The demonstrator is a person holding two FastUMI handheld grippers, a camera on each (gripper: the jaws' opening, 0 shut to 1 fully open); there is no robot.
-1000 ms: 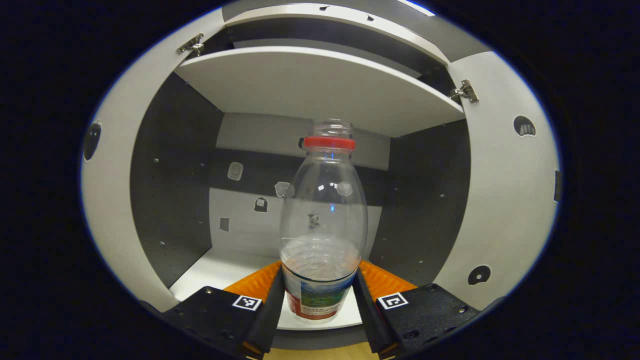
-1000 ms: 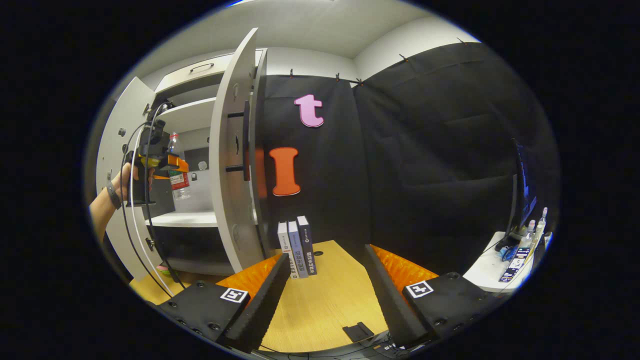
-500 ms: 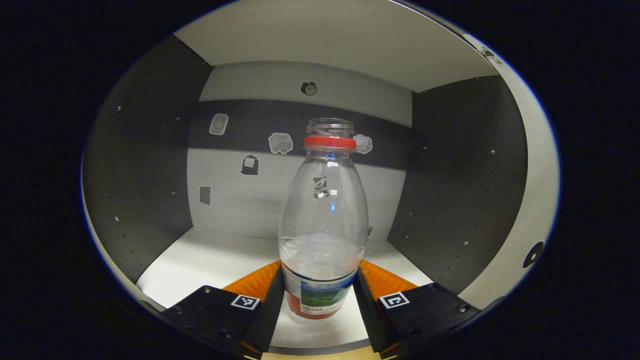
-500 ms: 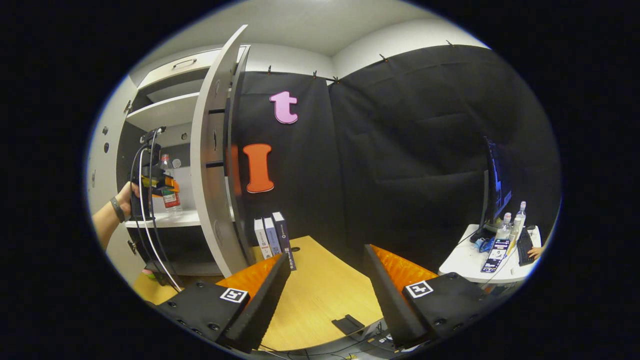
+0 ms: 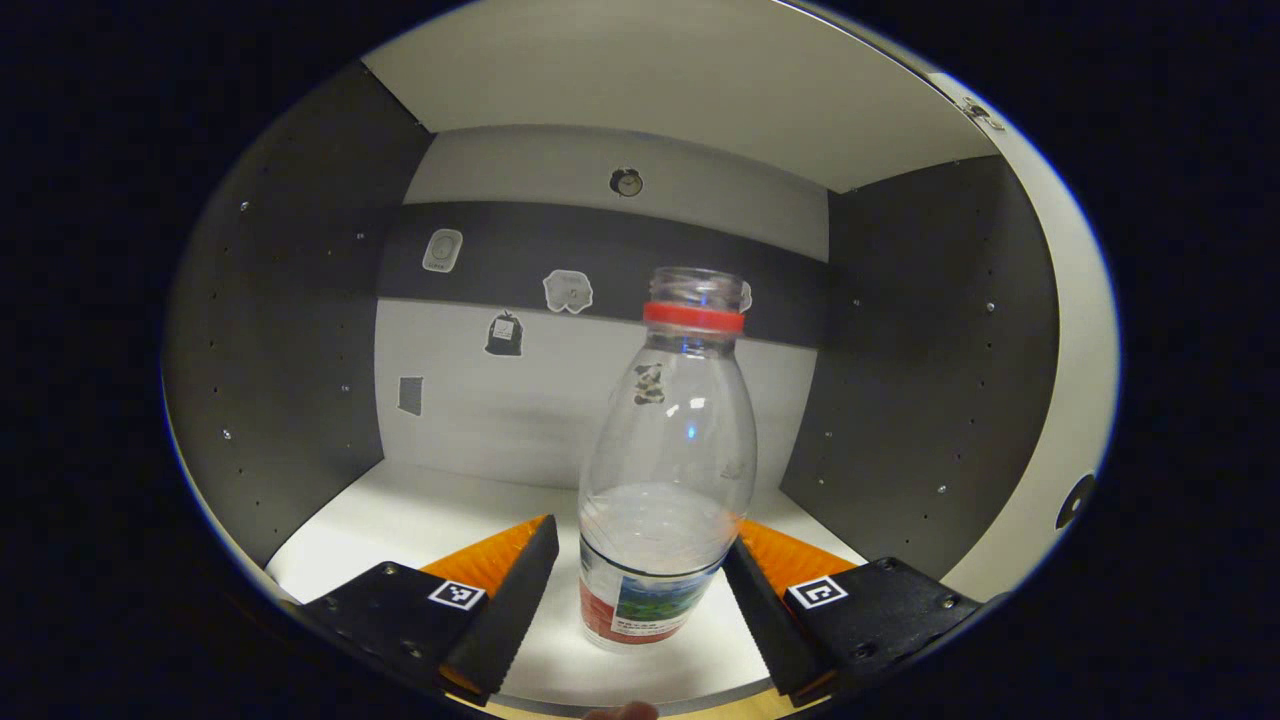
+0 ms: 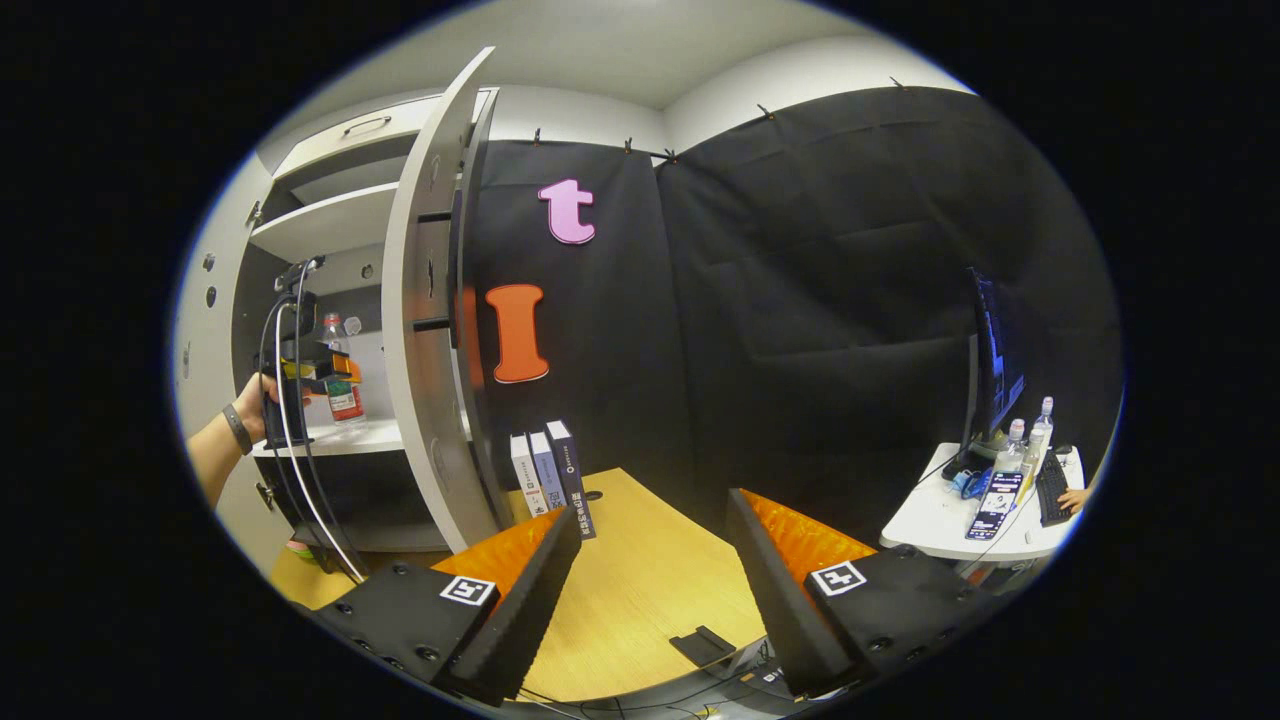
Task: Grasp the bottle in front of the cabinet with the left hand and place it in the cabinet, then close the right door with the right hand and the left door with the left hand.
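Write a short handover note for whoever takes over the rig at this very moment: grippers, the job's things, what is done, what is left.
Left gripper: open, fingers on either side of the bottle with a gap on its left; it is inside the cabinet.
Right gripper: open, holding nothing, over the wooden table.
Bottle: upright on the cabinet's white shelf, uncapped.
Right door stands open; left door too.
Done: bottle placed and released.
Left: draw the left gripper out, close the right door with the right hand, then the left door with the left.
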